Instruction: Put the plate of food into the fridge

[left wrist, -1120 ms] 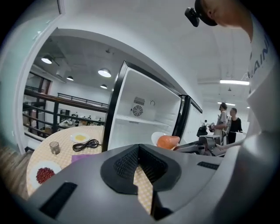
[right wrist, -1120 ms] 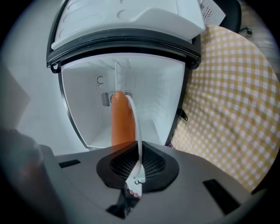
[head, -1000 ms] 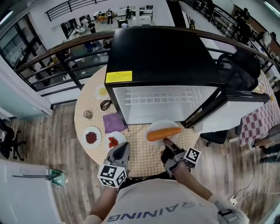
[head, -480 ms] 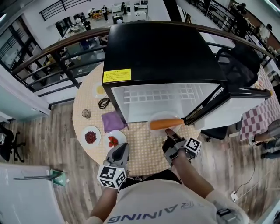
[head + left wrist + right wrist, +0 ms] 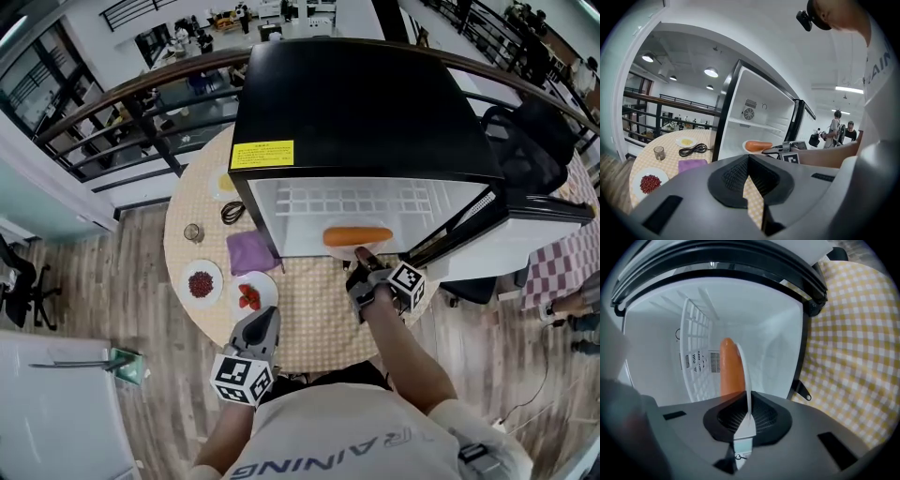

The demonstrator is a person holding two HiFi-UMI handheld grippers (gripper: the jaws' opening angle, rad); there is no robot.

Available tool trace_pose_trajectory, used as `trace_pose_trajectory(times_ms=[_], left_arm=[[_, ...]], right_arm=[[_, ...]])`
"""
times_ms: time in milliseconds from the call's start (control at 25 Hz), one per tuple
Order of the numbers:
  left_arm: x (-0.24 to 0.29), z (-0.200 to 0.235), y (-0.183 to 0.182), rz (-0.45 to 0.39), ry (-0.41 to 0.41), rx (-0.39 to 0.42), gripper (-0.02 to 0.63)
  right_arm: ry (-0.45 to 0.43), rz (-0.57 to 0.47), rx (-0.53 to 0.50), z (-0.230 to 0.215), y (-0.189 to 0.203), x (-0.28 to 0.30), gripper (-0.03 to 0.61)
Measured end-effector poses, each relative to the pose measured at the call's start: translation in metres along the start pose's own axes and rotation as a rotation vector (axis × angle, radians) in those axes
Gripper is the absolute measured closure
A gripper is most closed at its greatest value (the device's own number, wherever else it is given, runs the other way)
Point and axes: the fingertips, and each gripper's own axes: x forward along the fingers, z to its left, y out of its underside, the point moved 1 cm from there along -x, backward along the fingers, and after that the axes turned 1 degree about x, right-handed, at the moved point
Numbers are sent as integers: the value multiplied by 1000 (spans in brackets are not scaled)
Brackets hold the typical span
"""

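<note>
The right claw (image 5: 746, 420) is clamping the rim of the plate (image 5: 746, 380), holding the orange food (image 5: 729, 369) just ahead of it inside the open fridge (image 5: 366, 103); the left claw (image 5: 749, 174) is hovering, jaws together and empty, above the tabletop (image 5: 309, 314).

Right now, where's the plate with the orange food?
Head view, centre-right: the plate is at the open fridge's mouth, its near rim pinched in the right gripper.
</note>
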Motion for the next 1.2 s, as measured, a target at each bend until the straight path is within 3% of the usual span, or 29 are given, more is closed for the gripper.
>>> trace_pose_trajectory(times_ms=[640,1200], left_arm=[[-12,15,7,21,-60,-23,606],[-10,15,8,24,-75,-44,606]], right_arm=[[114,-82,-27,-18,-31,77,543],[182,-111,-31,-19,-50,98,534]])
